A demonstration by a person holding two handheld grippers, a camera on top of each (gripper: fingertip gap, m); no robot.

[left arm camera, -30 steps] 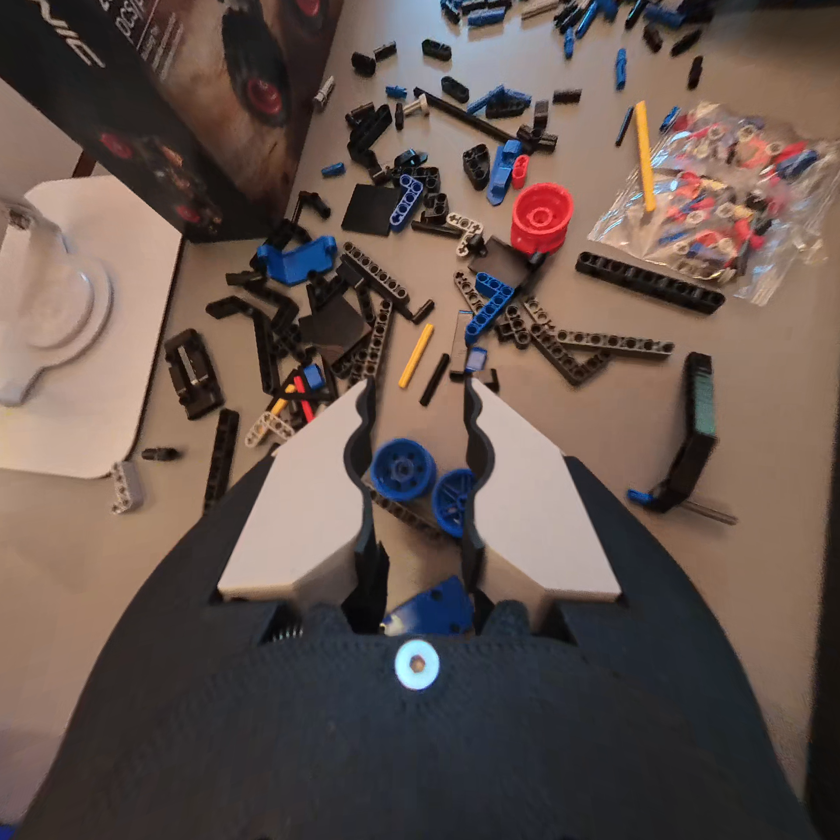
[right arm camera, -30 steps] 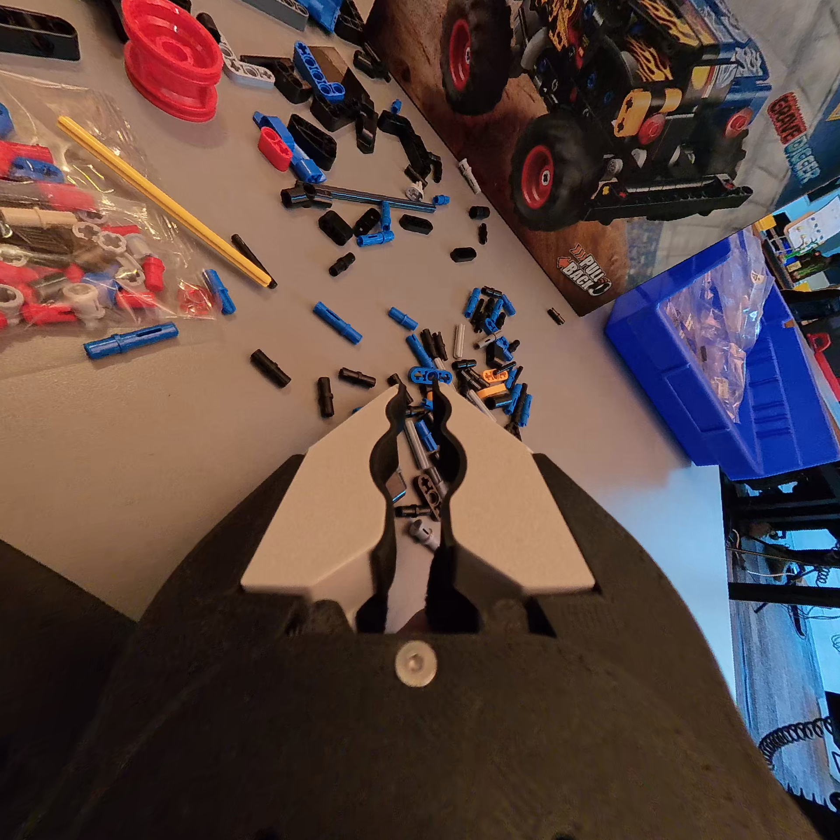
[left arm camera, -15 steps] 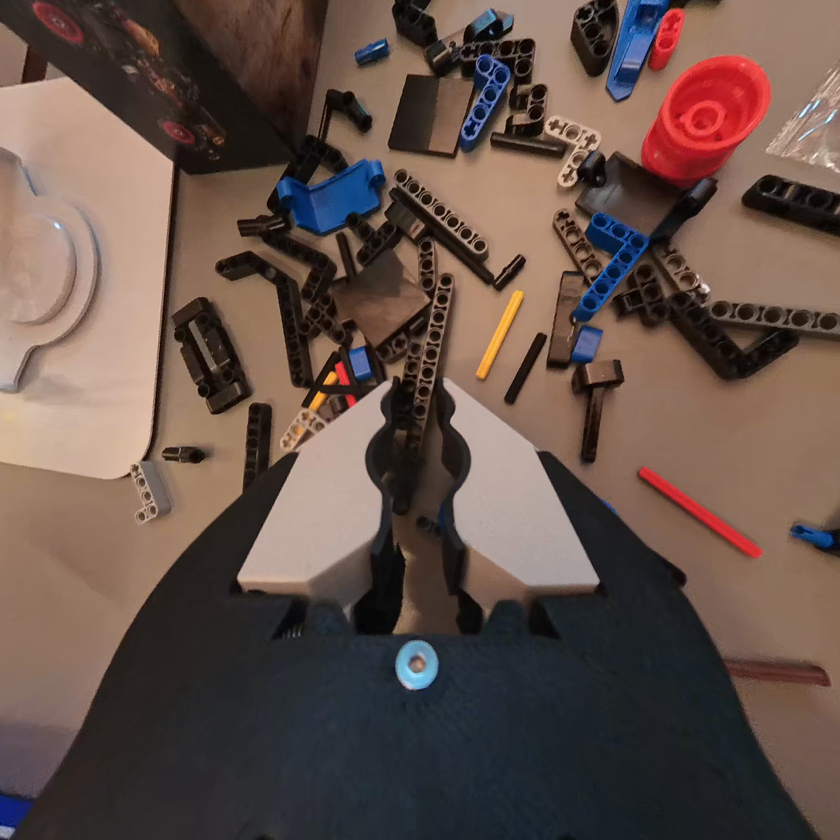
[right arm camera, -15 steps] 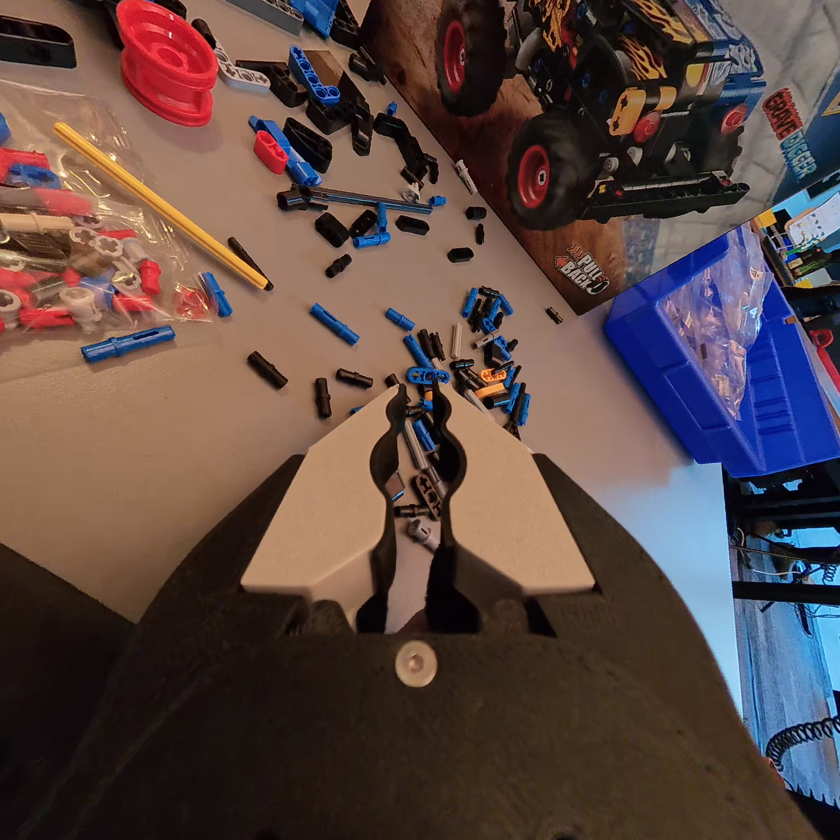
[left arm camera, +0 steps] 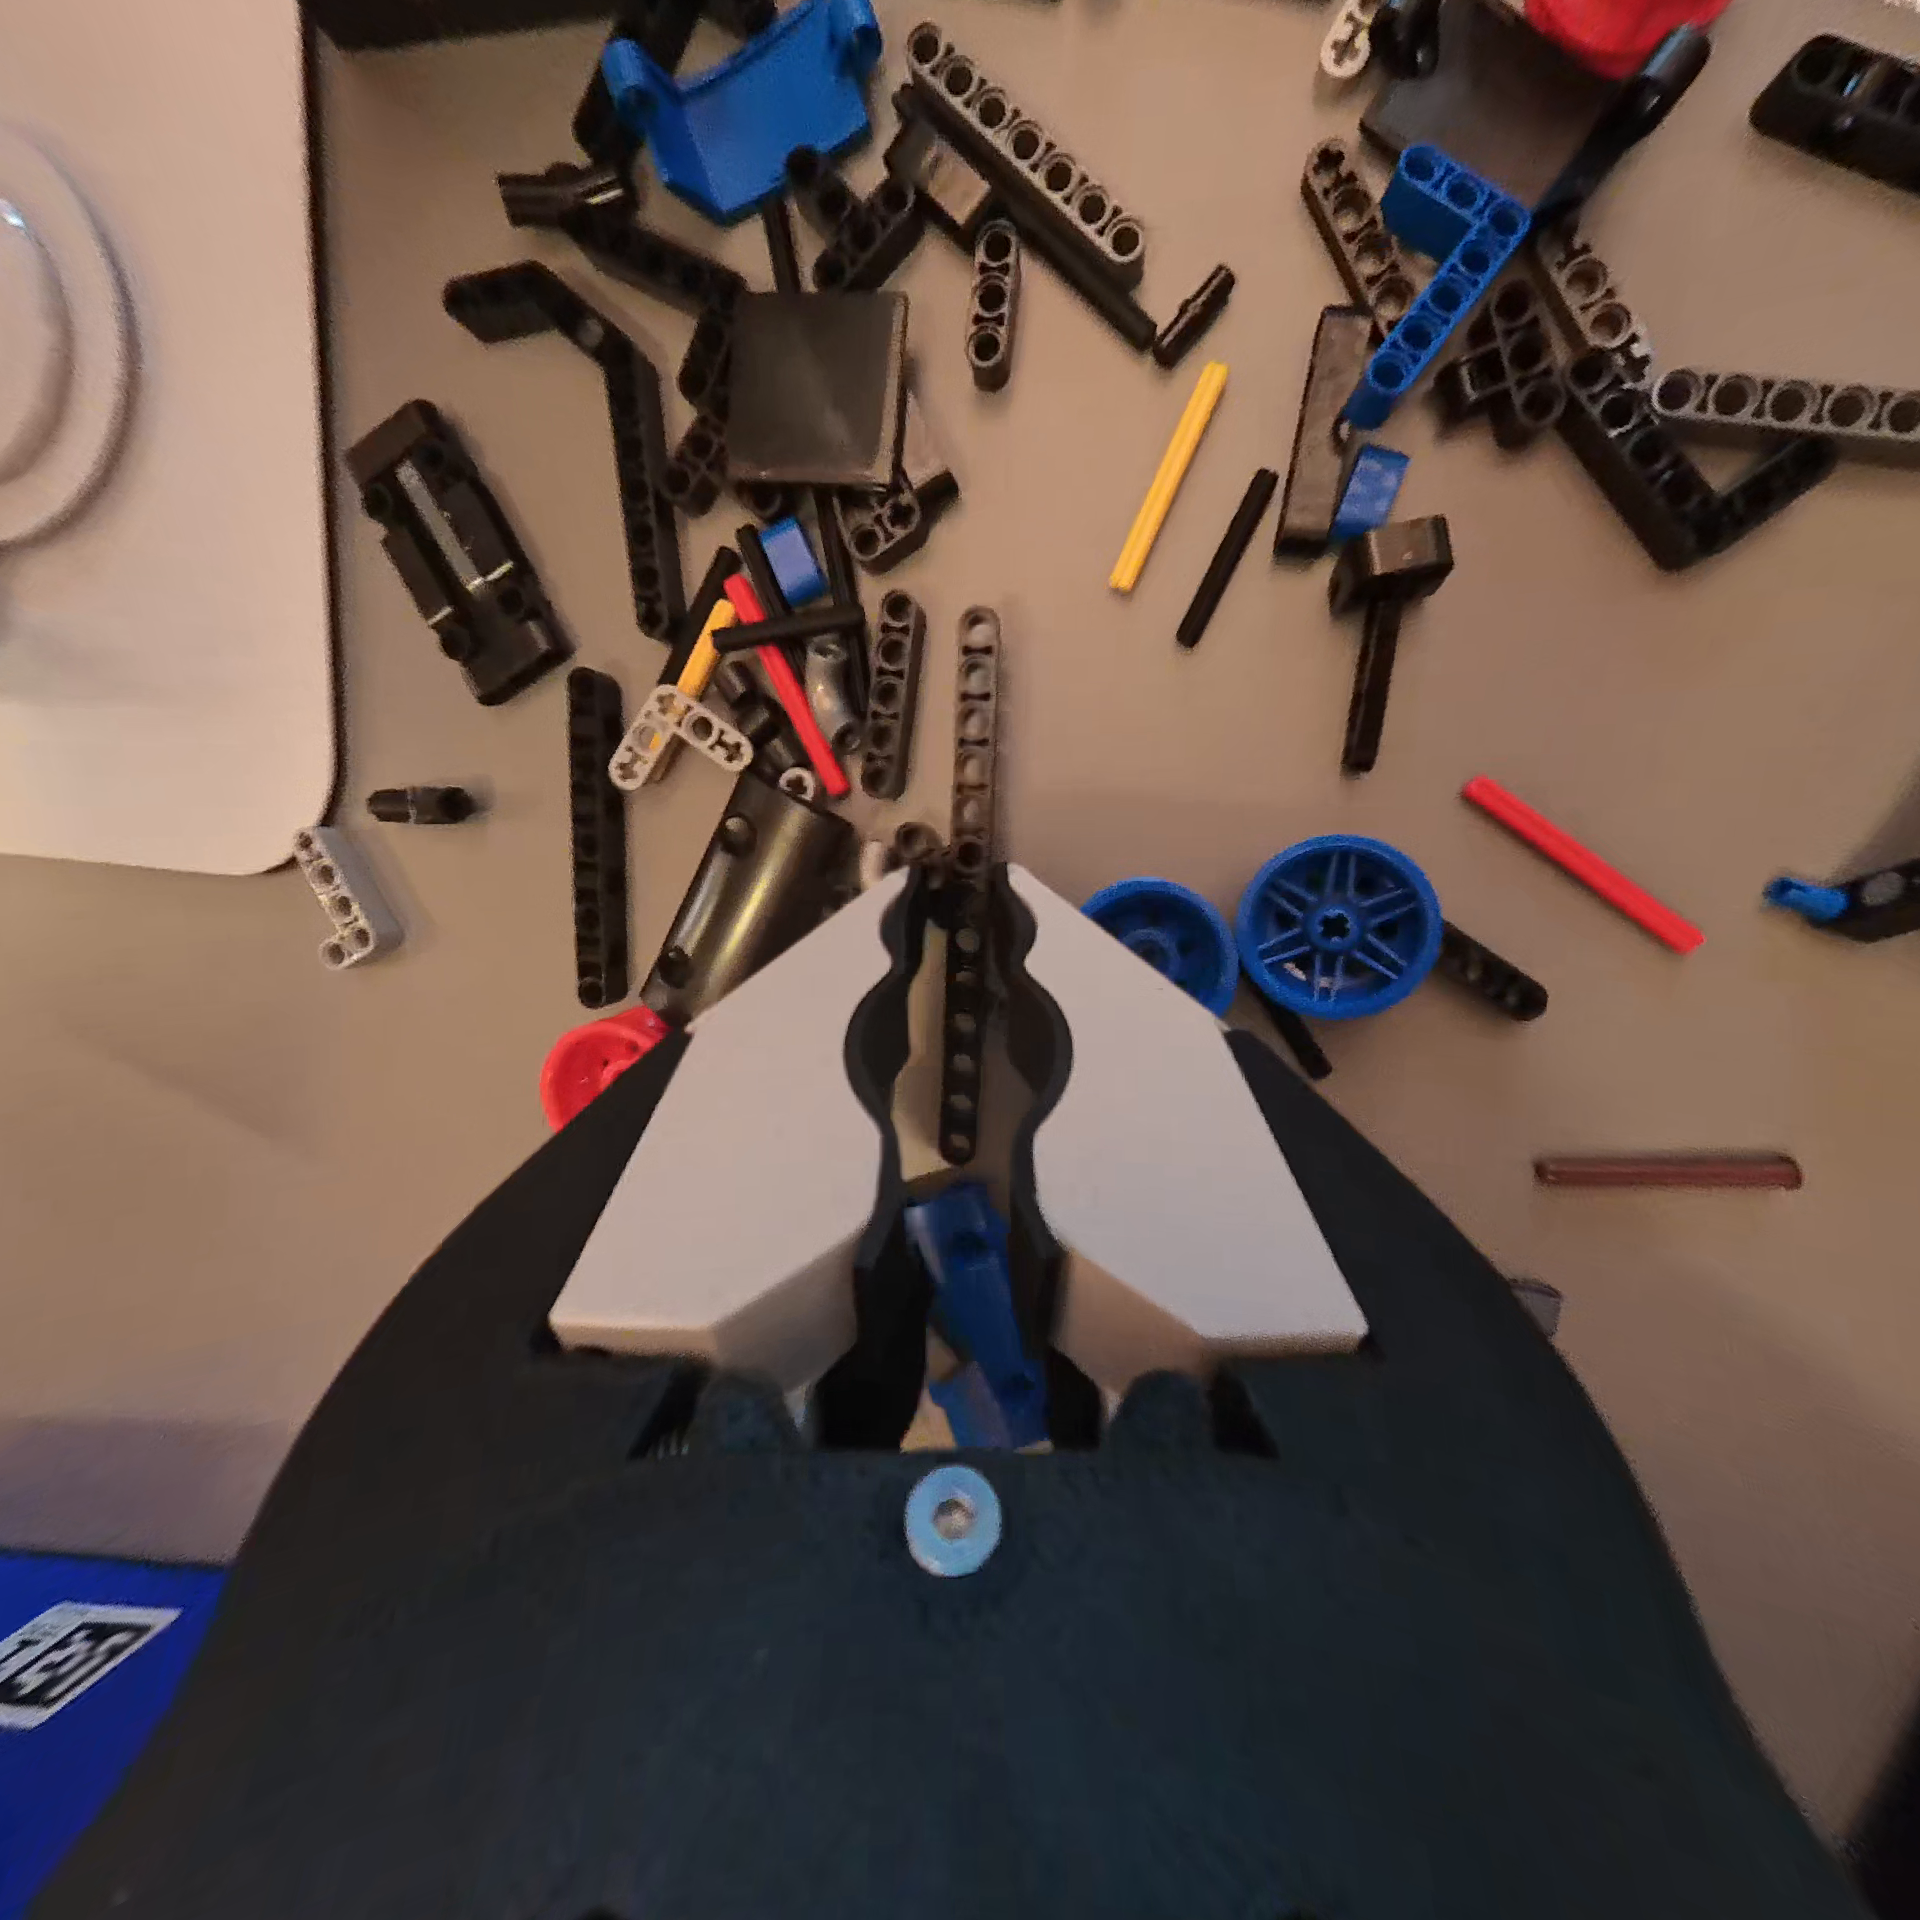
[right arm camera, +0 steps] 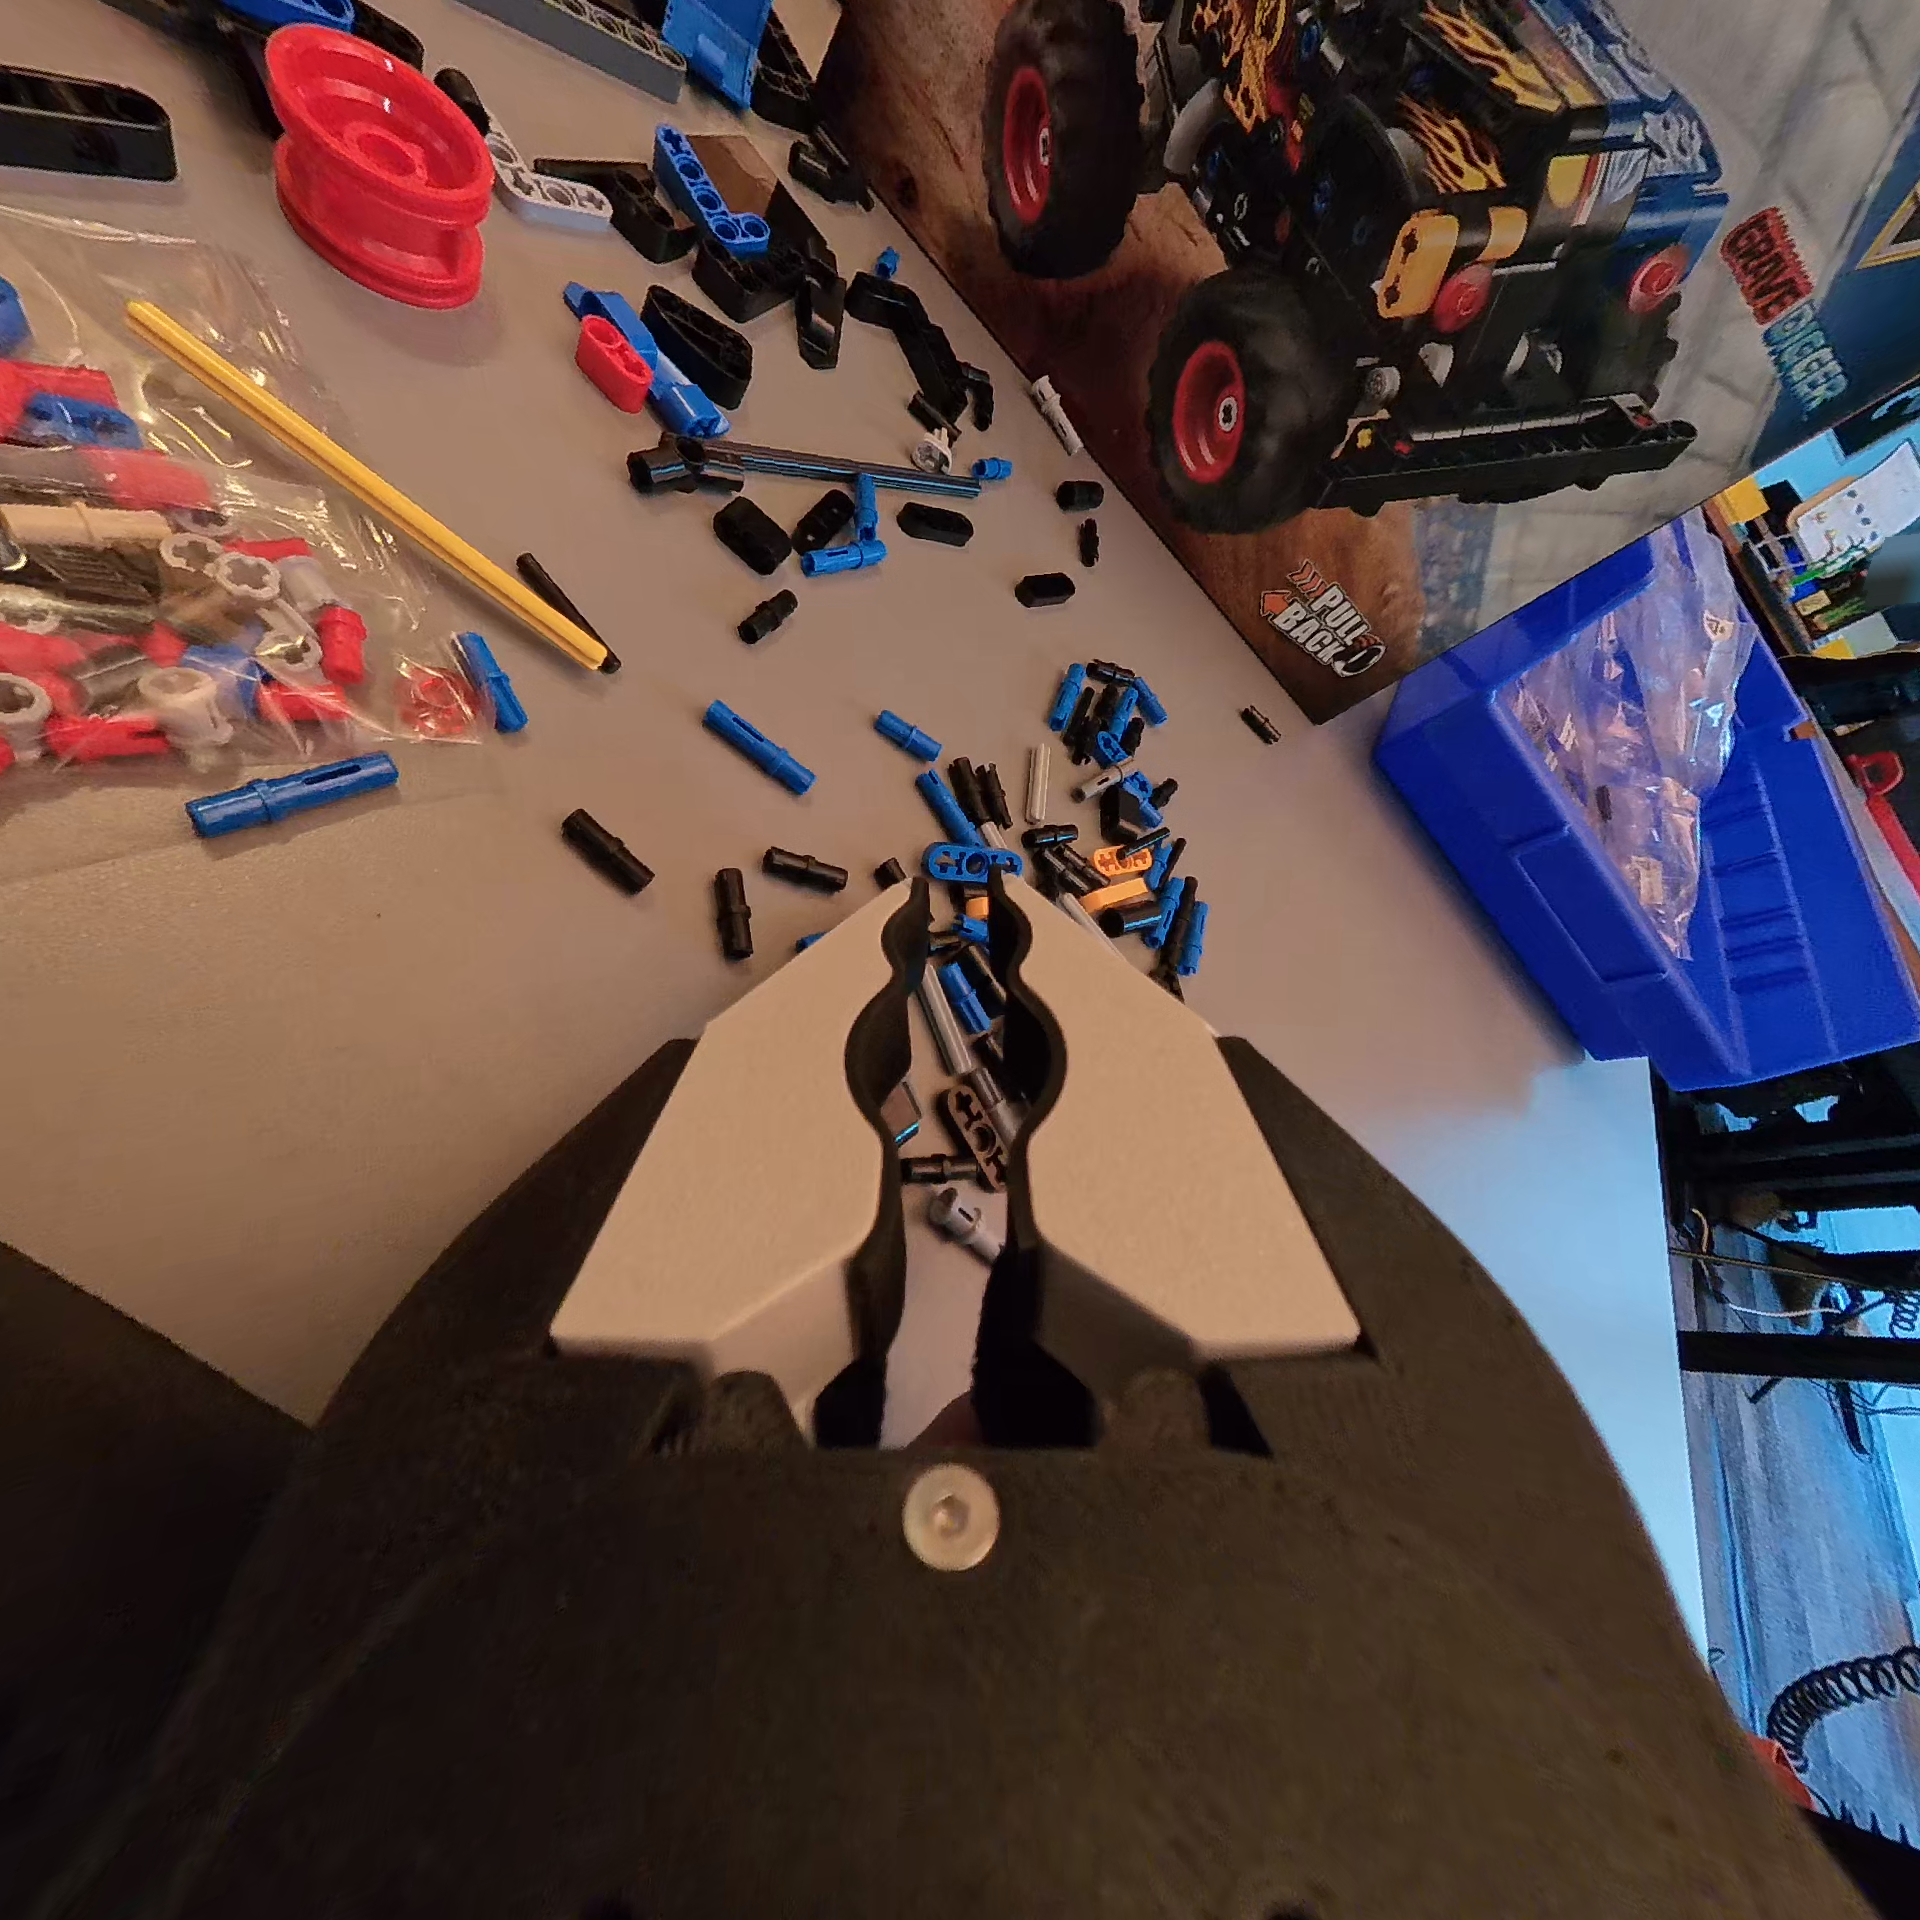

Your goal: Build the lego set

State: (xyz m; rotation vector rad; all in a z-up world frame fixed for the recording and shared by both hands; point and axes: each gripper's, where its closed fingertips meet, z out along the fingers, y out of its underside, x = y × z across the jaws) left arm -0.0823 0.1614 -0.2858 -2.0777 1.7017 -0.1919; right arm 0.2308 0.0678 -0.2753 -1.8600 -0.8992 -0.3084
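Note:
My left gripper (left arm camera: pixel 958 883) is shut on a long black beam (left arm camera: pixel 977 707). The beam runs lengthwise between the fingers and sticks out past the tips, above the table. Below and ahead lie loose black beams (left arm camera: pixel 597 831), a black panel (left arm camera: pixel 816 390) and a blue panel (left arm camera: pixel 743 120). Two blue wheels (left arm camera: pixel 1340 925) lie just right of the fingers, and a small red wheel (left arm camera: pixel 592 1070) lies to the left. My right gripper (right arm camera: pixel 958 899) hangs over a pile of small blue and black pins (right arm camera: pixel 1101 831). Its jaws stand a narrow gap apart and hold nothing.
A white board (left arm camera: pixel 156 520) lies at the left. Red (left arm camera: pixel 1579 862) and yellow (left arm camera: pixel 1169 478) axles lie to the right. In the right wrist view there are a bag of parts (right arm camera: pixel 156 582), a red wheel hub (right arm camera: pixel 379 166), the set's box (right arm camera: pixel 1351 260) and a blue bin (right arm camera: pixel 1662 831) beyond the table edge. Tip to tip, the grippers are about 35 cm apart.
My left gripper moved to the black beam, closed on it and drew back with it; the blue wheels are in view again. The right gripper has barely moved.

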